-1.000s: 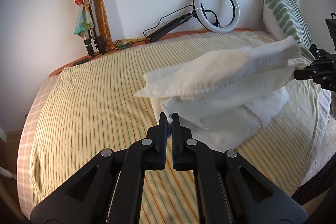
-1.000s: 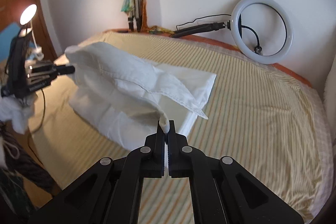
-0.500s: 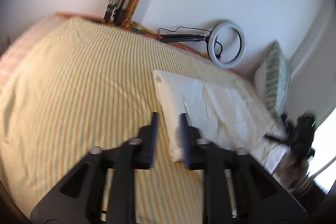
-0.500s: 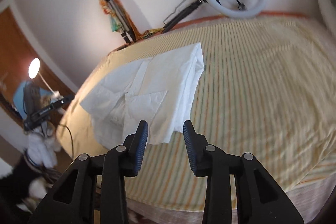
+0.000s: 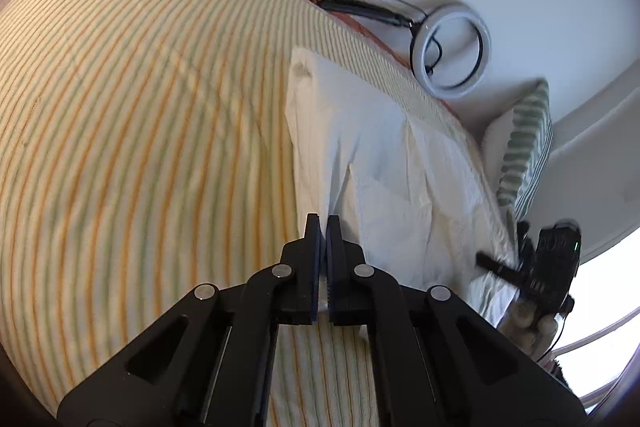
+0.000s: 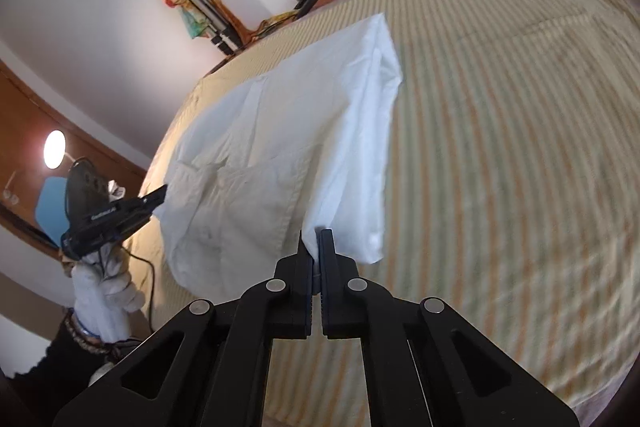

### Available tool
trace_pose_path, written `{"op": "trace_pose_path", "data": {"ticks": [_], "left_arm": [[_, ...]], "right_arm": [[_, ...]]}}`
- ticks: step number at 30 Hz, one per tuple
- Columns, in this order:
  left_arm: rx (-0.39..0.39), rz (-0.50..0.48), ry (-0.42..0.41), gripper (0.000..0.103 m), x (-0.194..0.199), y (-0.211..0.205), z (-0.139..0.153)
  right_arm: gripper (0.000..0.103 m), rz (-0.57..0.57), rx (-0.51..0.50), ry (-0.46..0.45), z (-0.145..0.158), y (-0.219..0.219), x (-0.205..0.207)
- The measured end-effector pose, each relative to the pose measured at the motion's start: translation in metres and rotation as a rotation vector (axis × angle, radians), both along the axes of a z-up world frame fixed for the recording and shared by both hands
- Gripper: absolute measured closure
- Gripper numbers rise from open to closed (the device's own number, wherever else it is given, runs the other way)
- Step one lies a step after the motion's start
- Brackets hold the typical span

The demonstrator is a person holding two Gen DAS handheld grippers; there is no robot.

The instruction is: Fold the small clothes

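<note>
White garment (image 6: 288,163) spread flat on striped bedsheet (image 5: 140,131), partly folded, one long edge doubled over toward the middle of the bed. Right gripper (image 6: 316,239) at the near corner of the cloth, fingers together and pinching a bit of white fabric between the tips. Left gripper (image 5: 323,227) over the opposite near edge of the same garment, fingers together with only a thin slit between them; hard to tell from this angle whether cloth is caught there, though the tips lie against the fabric's edge. Left gripper also seen from the right wrist camera, tip touching the garment's far corner, held by a white-gloved hand (image 6: 104,283) with a dark sleeve below. Ring light (image 5: 450,53) leaning on the white wall behind the bed, striped green pillow (image 5: 524,151) beside it, folded tripod (image 6: 200,11) with a colourful scarf propped in the corner.
</note>
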State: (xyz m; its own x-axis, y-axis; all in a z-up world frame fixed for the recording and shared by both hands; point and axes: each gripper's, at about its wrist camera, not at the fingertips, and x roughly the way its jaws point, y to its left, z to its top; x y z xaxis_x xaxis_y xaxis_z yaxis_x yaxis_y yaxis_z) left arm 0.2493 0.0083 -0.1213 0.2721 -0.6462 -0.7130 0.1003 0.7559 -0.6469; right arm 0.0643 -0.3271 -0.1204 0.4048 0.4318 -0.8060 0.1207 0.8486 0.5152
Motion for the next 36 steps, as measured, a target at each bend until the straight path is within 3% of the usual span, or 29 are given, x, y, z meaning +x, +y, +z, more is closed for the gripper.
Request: {"op": "trace_pose_path", "data": {"ticks": [4,10,14,17,19,22,29,33,35,36], "left_arm": [[0.035,-0.045,-0.037,0.103,-0.007,-0.015,0.002],[0.062,-0.022,-0.048,0.102,-0.003,-0.001,0.010],[0.121,0.017,-0.102,0.102,-0.002,0.013,0.031],[0.132,0.031,-0.167,0.102,0.006,0.012,0.050],[0.151,0.030,-0.207,0.102,0.012,0.003,0.059],[0.145,0.008,-0.222,0.102,0.022,-0.018,0.063],[0.179,-0.043,-0.233,0.102,0.045,-0.059,0.053],[0.246,-0.019,-0.156,0.102,0.059,-0.058,0.014],[0.241,-0.011,-0.097,0.101,0.057,-0.049,-0.010],[0.214,-0.011,-0.119,0.101,0.054,-0.044,-0.013]], "right_arm": [[0.102,-0.065,0.020,0.015,-0.006,-0.024,-0.003],[0.098,0.011,-0.039,0.034,-0.005,-0.001,0.006],[0.092,-0.007,-0.146,0.037,0.010,-0.004,0.008],[0.089,-0.034,-0.221,-0.060,0.038,-0.005,0.006],[0.089,-0.032,-0.215,-0.157,0.057,0.001,0.011],[0.089,-0.007,-0.206,-0.214,0.066,0.013,0.025],[0.089,0.067,-0.218,-0.188,0.042,0.030,0.070],[0.089,0.081,-0.255,-0.108,0.012,0.035,0.088],[0.093,0.076,-0.284,-0.038,-0.009,0.031,0.088],[0.096,0.075,-0.277,-0.016,-0.017,0.028,0.086]]}}
